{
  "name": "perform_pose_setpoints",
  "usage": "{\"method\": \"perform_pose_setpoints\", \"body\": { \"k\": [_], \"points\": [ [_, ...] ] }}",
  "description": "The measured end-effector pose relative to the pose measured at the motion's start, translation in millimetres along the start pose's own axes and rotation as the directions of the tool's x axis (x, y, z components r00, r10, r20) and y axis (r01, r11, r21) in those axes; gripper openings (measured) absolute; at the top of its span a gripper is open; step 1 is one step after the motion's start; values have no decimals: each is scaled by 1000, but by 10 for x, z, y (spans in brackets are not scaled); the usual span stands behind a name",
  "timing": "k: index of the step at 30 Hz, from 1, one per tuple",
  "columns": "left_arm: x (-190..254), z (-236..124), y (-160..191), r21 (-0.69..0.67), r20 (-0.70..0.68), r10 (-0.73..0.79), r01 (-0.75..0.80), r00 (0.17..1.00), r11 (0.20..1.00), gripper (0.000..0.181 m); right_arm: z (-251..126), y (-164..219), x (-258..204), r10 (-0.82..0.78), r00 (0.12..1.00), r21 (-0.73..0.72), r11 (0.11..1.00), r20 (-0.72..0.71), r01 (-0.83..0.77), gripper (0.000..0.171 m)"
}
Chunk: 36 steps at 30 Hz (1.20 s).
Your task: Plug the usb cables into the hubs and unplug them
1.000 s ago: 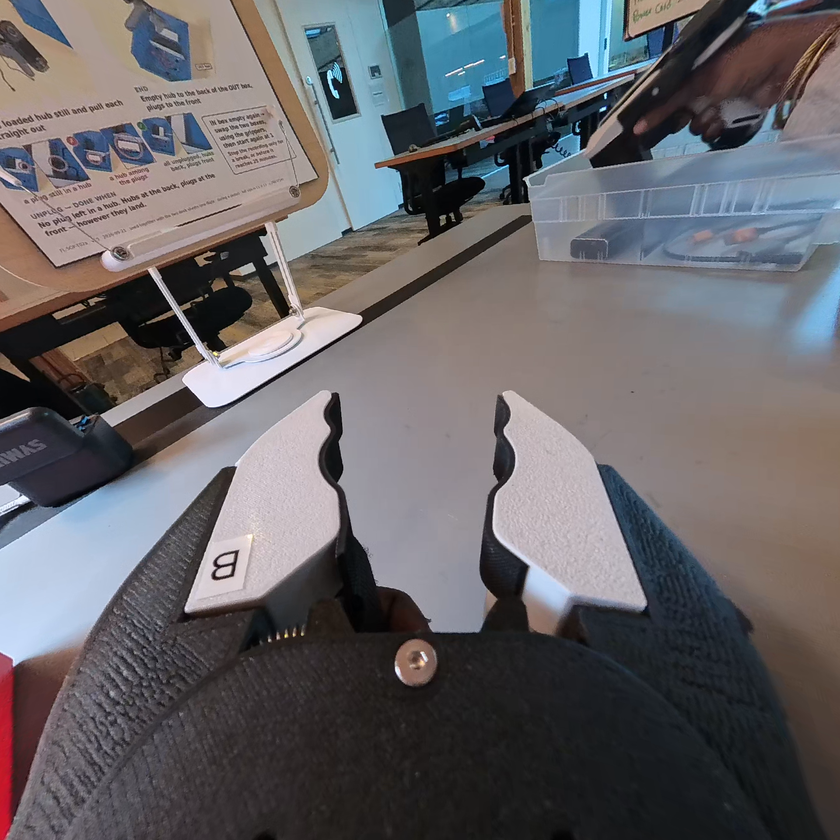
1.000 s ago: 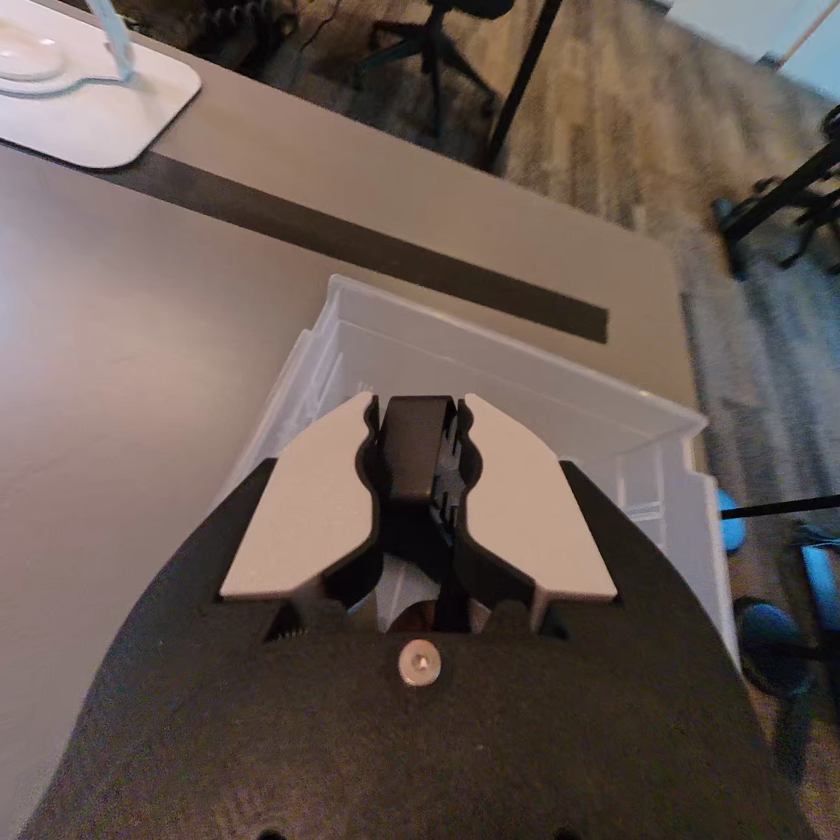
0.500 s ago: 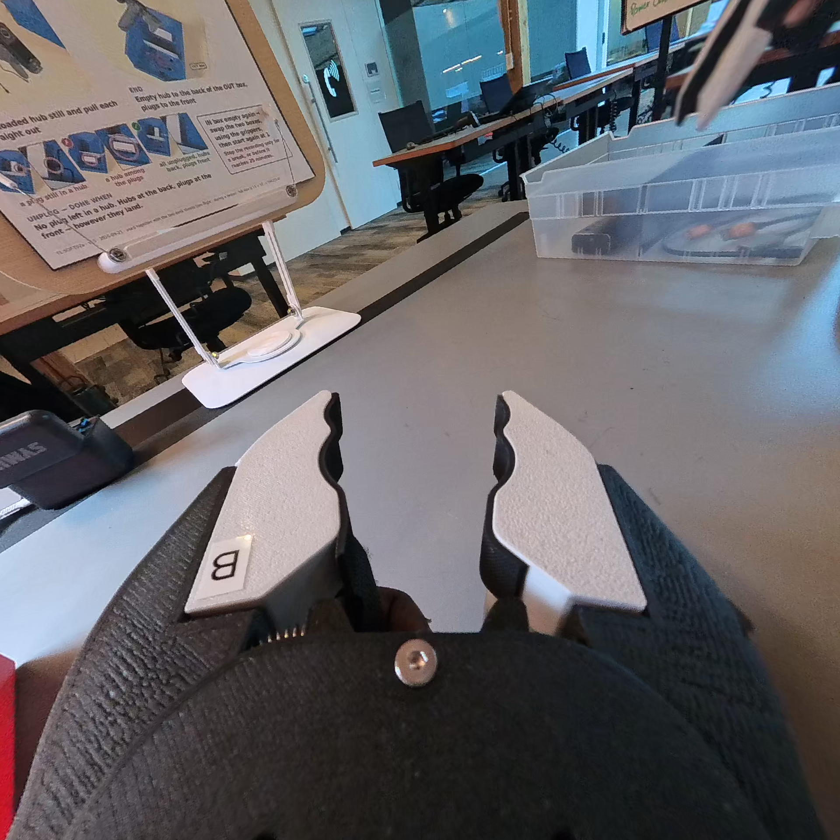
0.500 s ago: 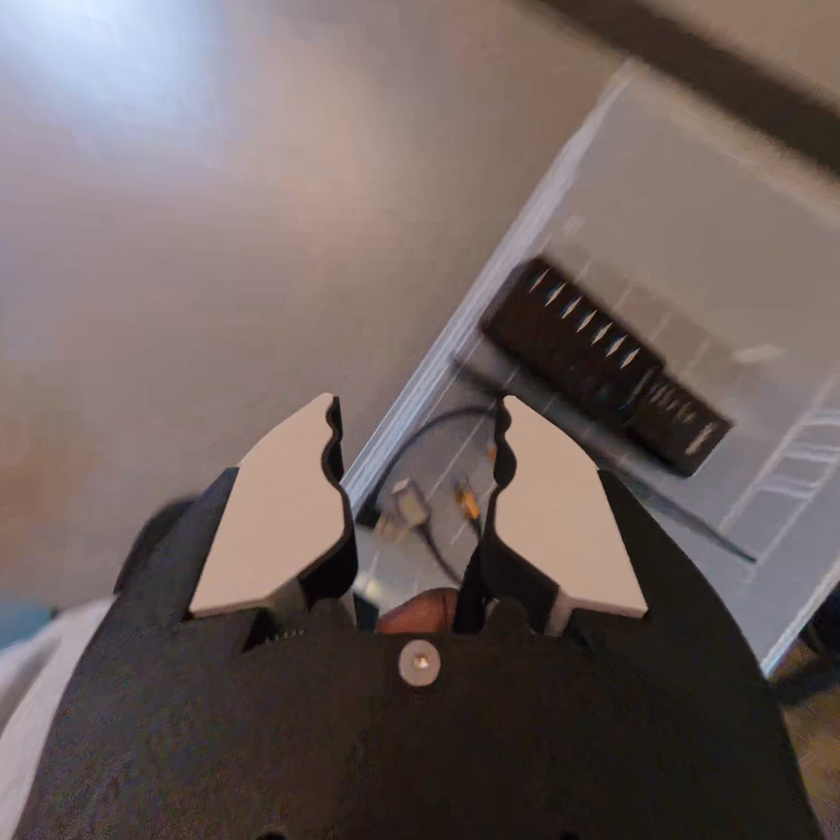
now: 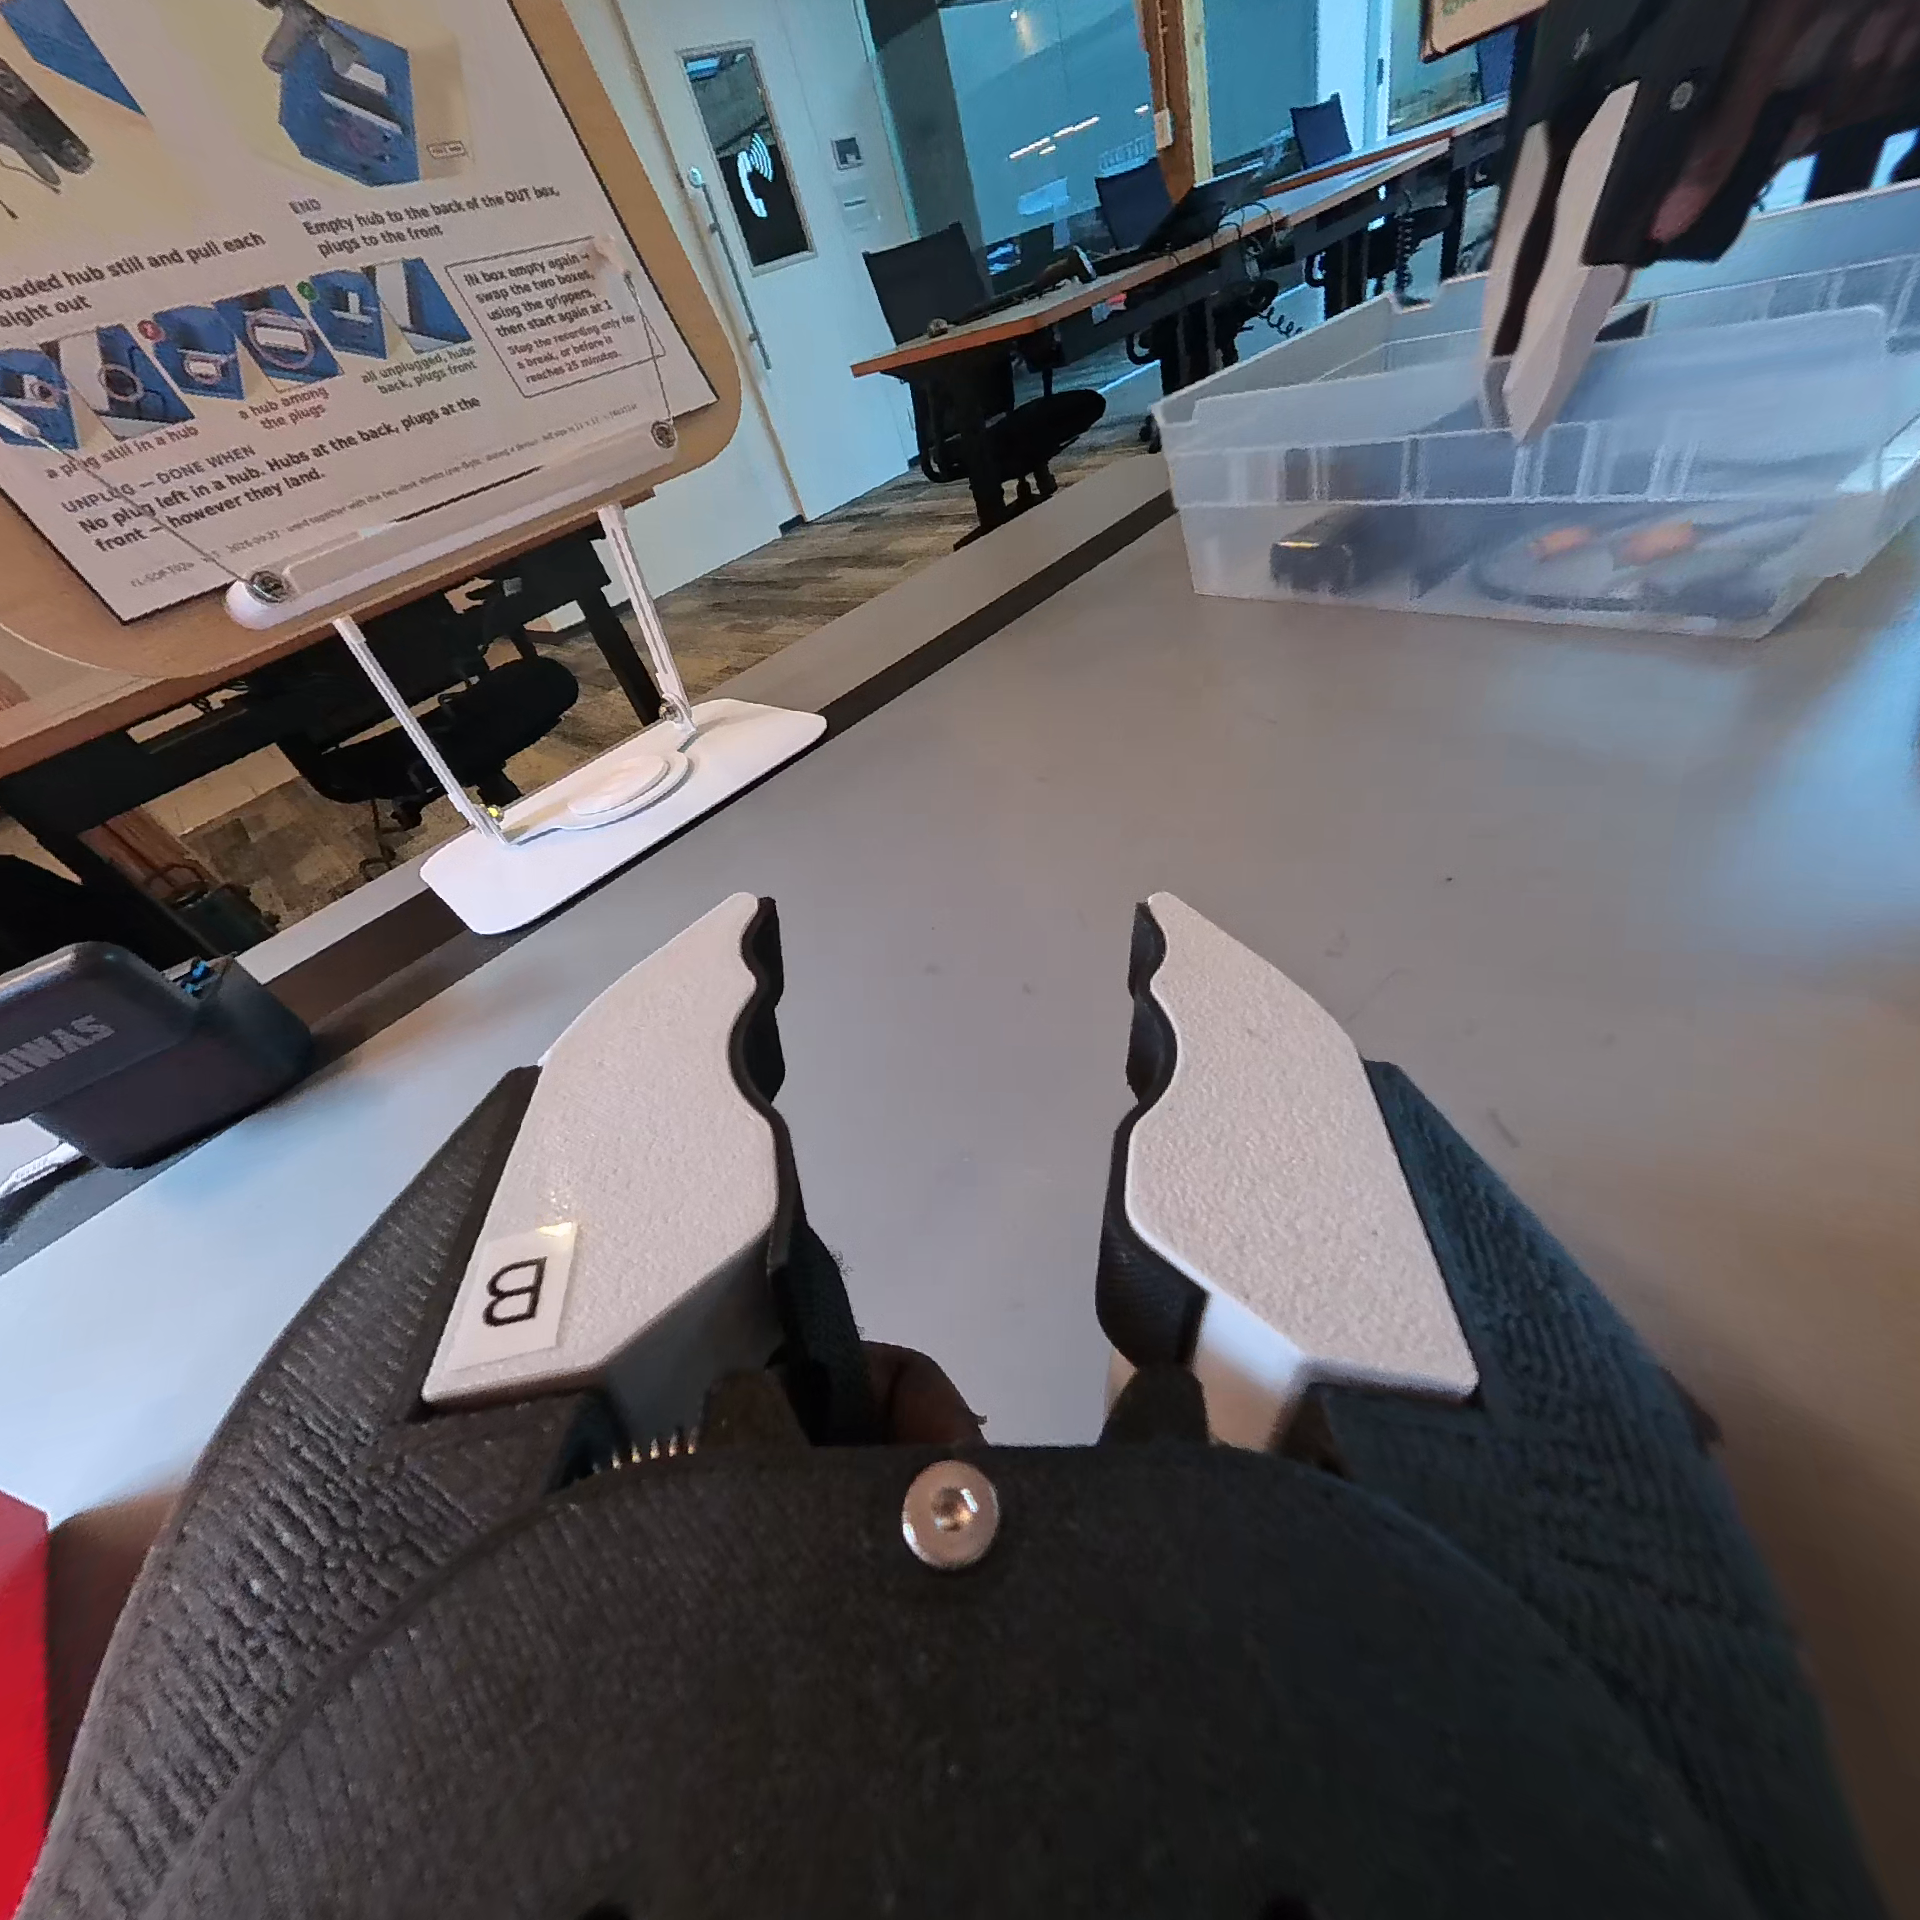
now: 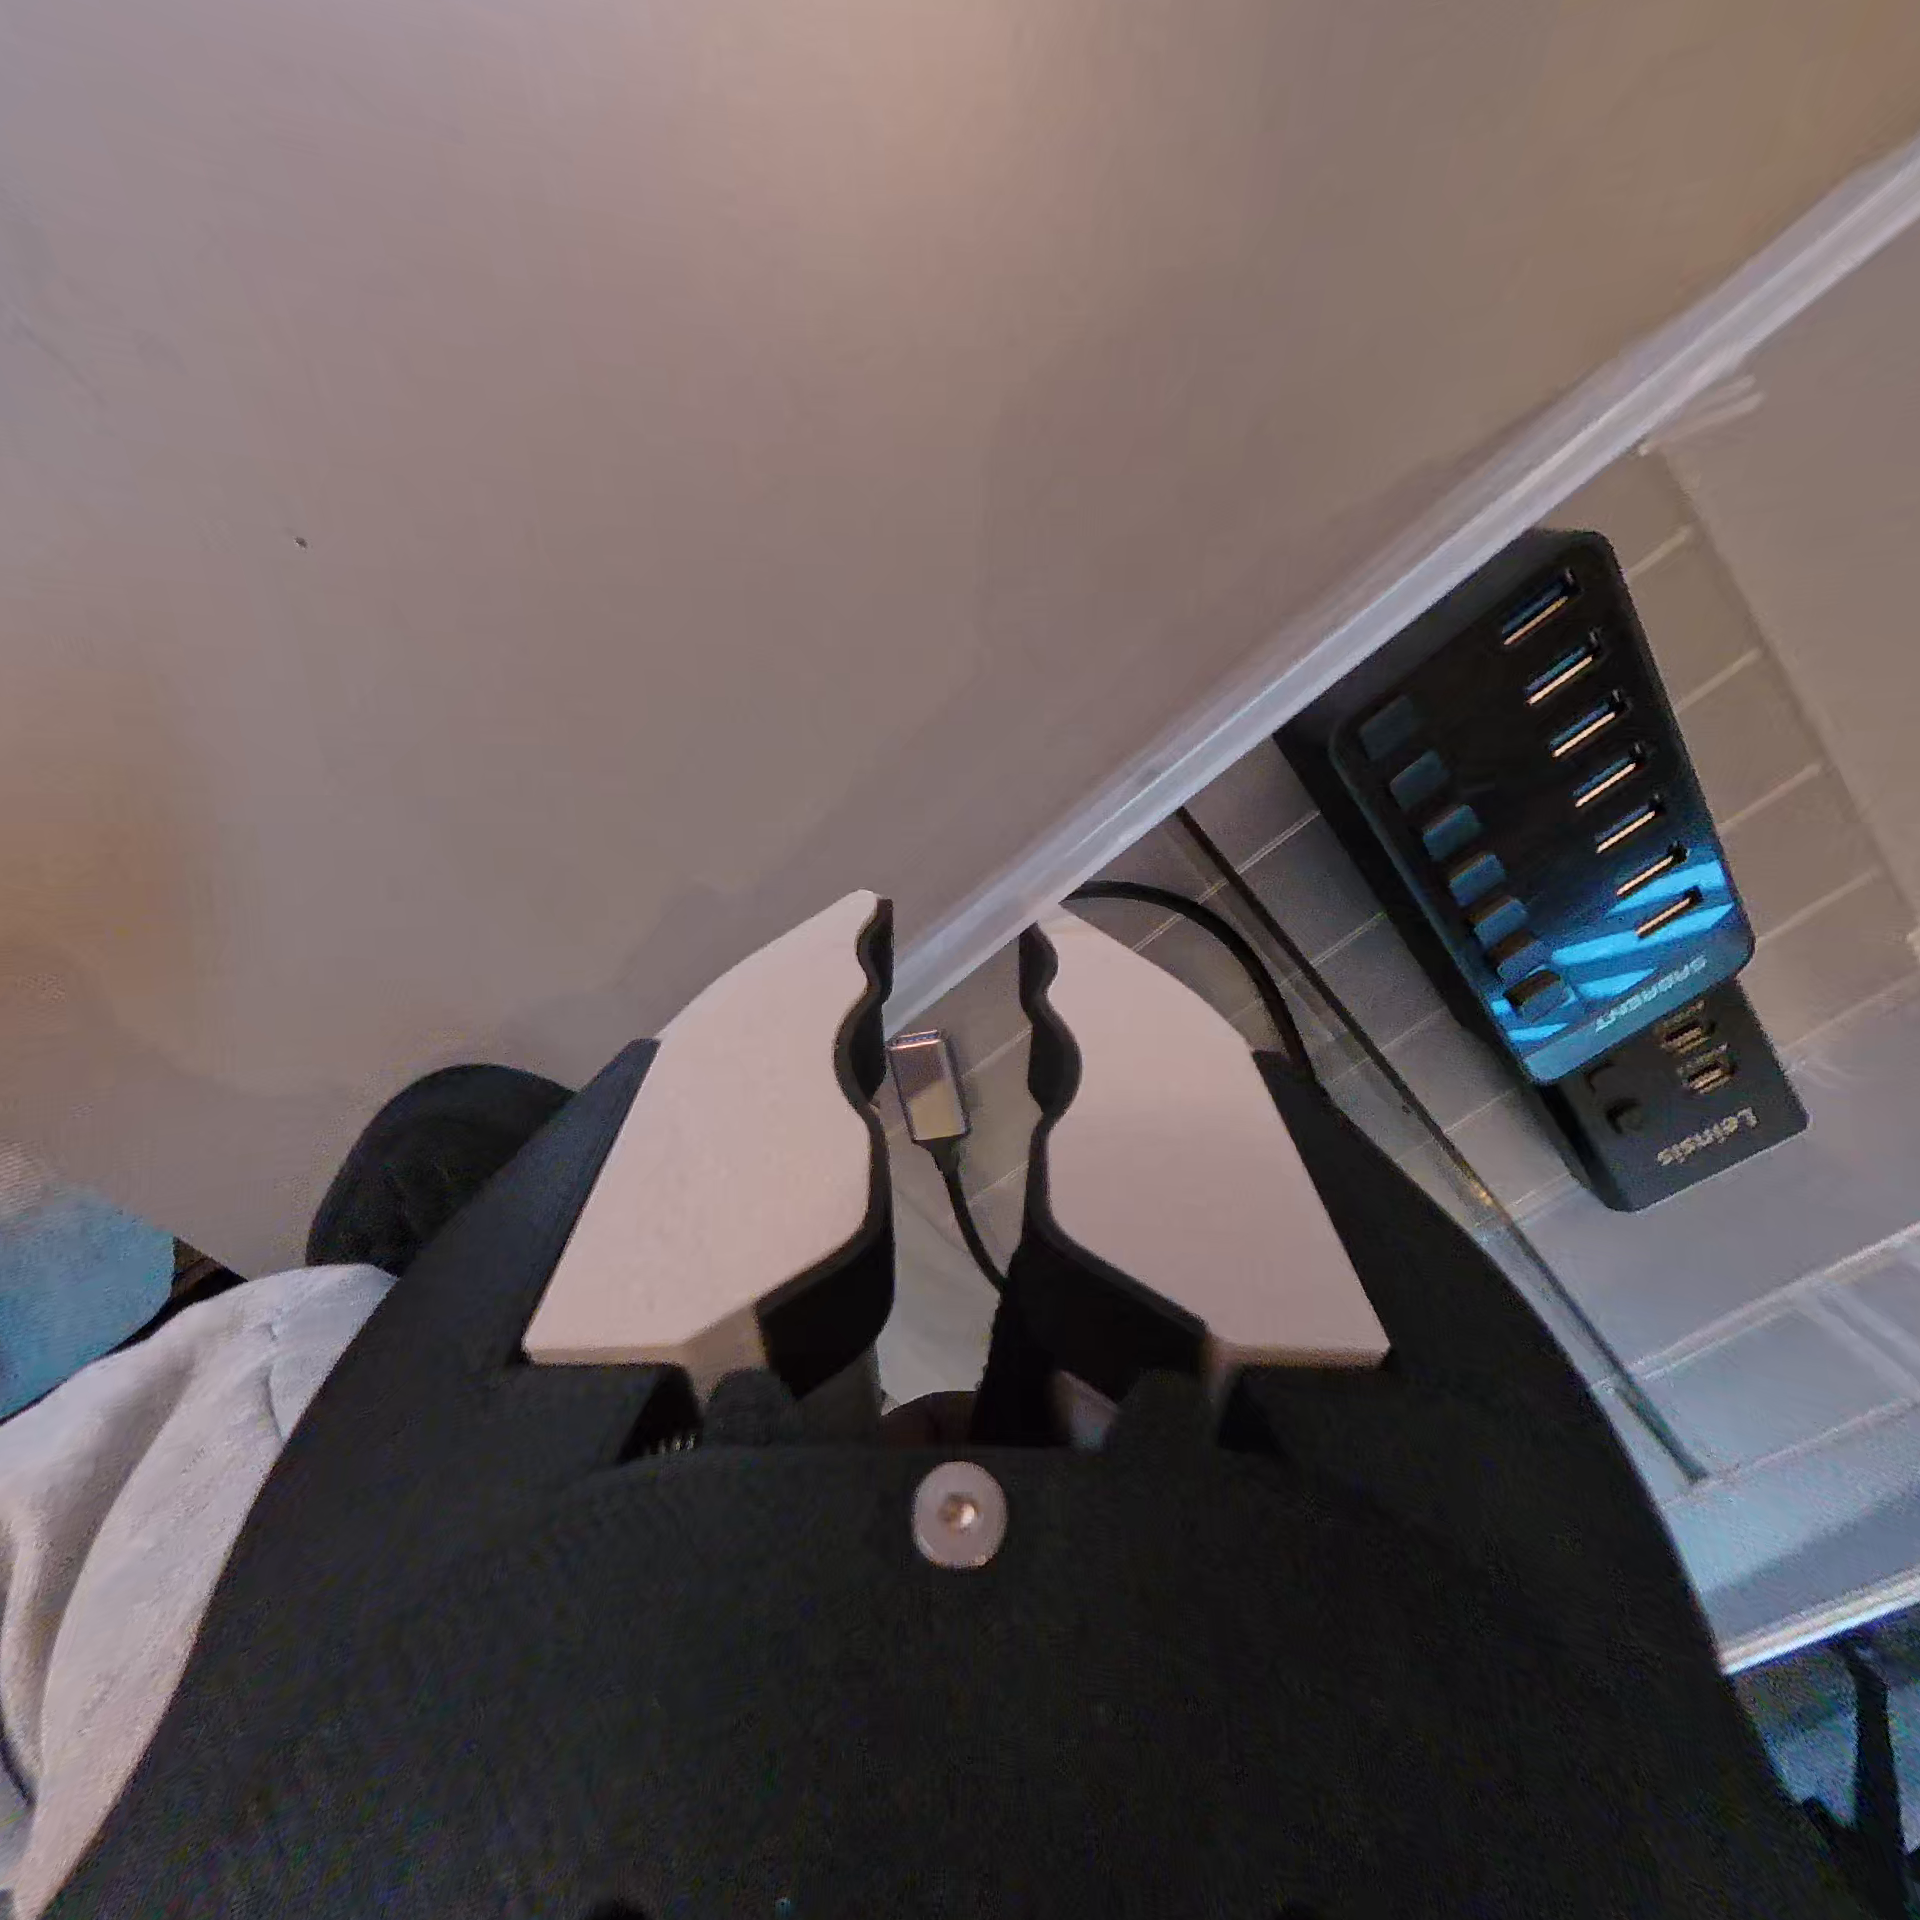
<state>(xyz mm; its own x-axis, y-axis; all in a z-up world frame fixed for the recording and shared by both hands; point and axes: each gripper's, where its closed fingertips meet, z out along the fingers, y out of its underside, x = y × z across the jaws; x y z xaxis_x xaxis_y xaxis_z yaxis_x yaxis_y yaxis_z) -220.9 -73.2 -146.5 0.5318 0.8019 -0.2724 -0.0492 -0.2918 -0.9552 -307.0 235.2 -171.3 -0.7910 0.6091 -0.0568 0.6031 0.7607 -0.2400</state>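
Observation:
My right gripper [image 6: 956,935] hangs over the clear box [image 6: 1351,623], jaws partly closed but apart. A silver USB plug [image 6: 925,1086] on a thin black cable [image 6: 1226,956] lies in the gap between them, close to the left finger; I see no grip on it. A black hub with several ports [image 6: 1538,810] lies in the box, partly on a second black hub [image 6: 1683,1122]. My left gripper [image 5: 956,925] is open and empty, low over the grey table [image 5: 1247,831]. From there the right gripper [image 5: 1538,312] shows above the box [image 5: 1455,499], which holds orange-tipped plugs [image 5: 1652,540].
An instruction board on a white stand [image 5: 623,810] stands at the table's left edge. A dark grey device [image 5: 125,1049] lies near my left gripper. A red object [image 5: 16,1662] shows at the bottom left. A person's grey sleeve [image 6: 125,1455] is behind my right gripper. About 35 centimetres separates my left fingertips from my right.
My right gripper let go of a black object it held, swung down over the box's front part, and narrowed its jaws around the silver plug. My left gripper has not moved.

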Motion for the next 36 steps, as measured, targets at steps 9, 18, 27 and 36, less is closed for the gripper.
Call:
{"method": "perform_pose_setpoints", "body": {
  "k": [9,18,27,36],
  "points": [
    [-37,-51,-120,46,11,-1,1,1000,999,64,220,-767,-680,-147,986,66,988,79,142,36],
    [-220,-685,-967,227,17,-84,78,996,971,64,439,-1550,-1664,-279,955,227,941,97,252,39],
    [-1082,-1999,-902,-43,365,108,-99,925,994,64,666,-2374,-2852,-388,904,412,864,181,288,48],
    [-2050,-3164,8,-322,683,113,158,722,933,64,837,-3040,-3667,-400,876,538,817,269,208,48]
  ]
}}
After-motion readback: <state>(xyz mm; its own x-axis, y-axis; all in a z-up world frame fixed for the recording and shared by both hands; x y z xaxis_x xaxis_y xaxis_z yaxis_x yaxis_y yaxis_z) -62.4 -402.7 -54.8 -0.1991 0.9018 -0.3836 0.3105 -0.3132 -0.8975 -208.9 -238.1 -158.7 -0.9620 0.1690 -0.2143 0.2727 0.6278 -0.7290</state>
